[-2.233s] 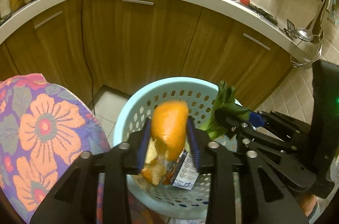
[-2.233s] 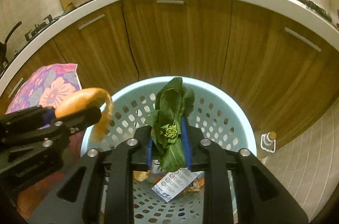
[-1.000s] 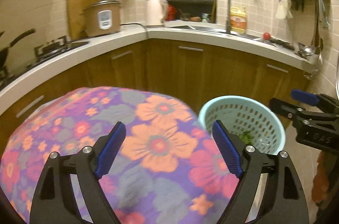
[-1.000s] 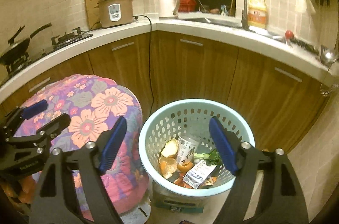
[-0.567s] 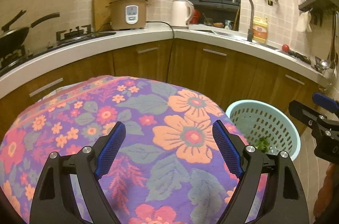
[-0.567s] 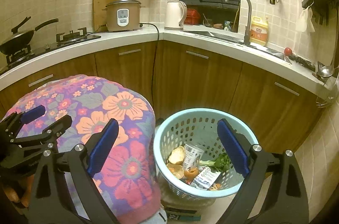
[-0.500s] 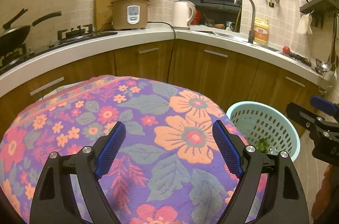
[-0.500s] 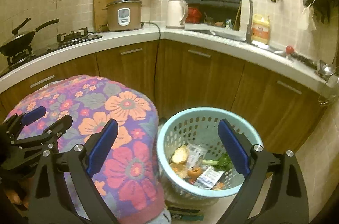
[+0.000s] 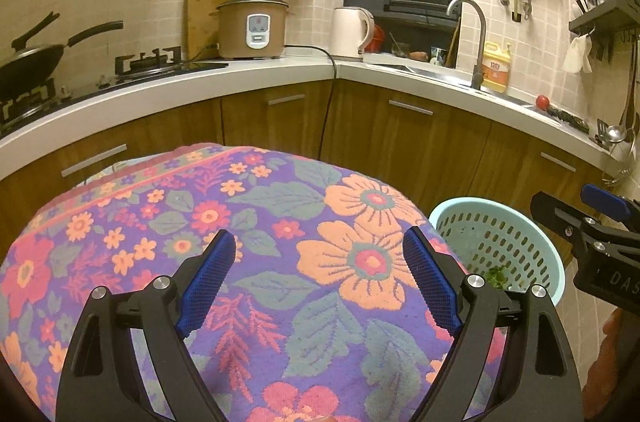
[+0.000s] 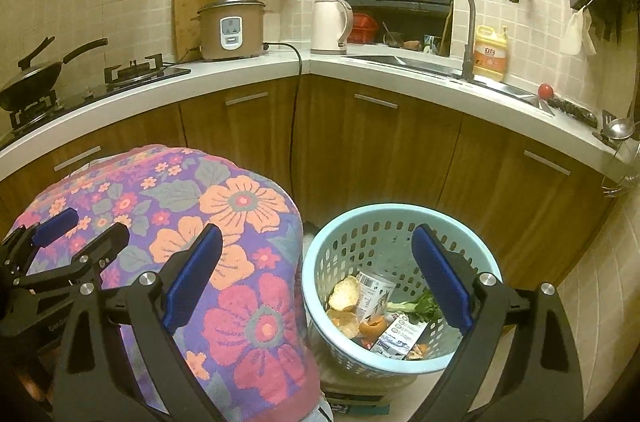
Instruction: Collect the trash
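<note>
A light blue perforated basket (image 10: 400,218) stands on the floor beside a round table under a floral cloth (image 10: 240,302). Inside it lie orange peels (image 10: 344,298), a small can (image 10: 370,292), a leafy green stalk (image 10: 420,304) and a printed wrapper (image 10: 400,334). My right gripper (image 10: 316,270) hovers open and empty above the table's edge and the basket. My left gripper (image 9: 316,274) hangs open and empty over the floral cloth (image 9: 280,222), with the basket (image 9: 496,242) to its right. The right gripper's fingers (image 9: 600,206) show at the left wrist view's right edge.
Brown cabinets under a white L-shaped counter (image 10: 400,74) curve behind the basket. On the counter stand a rice cooker (image 10: 230,30), a kettle (image 10: 330,26), a sink tap (image 10: 460,22), a yellow bottle (image 10: 490,52) and a wok on the stove (image 10: 36,78). A power cord (image 10: 296,110) hangs down the cabinets.
Both grippers let go of the orange peel and the green stalk into the basket, then pulled back and up. Both now stand wide open and empty, and have settled.
</note>
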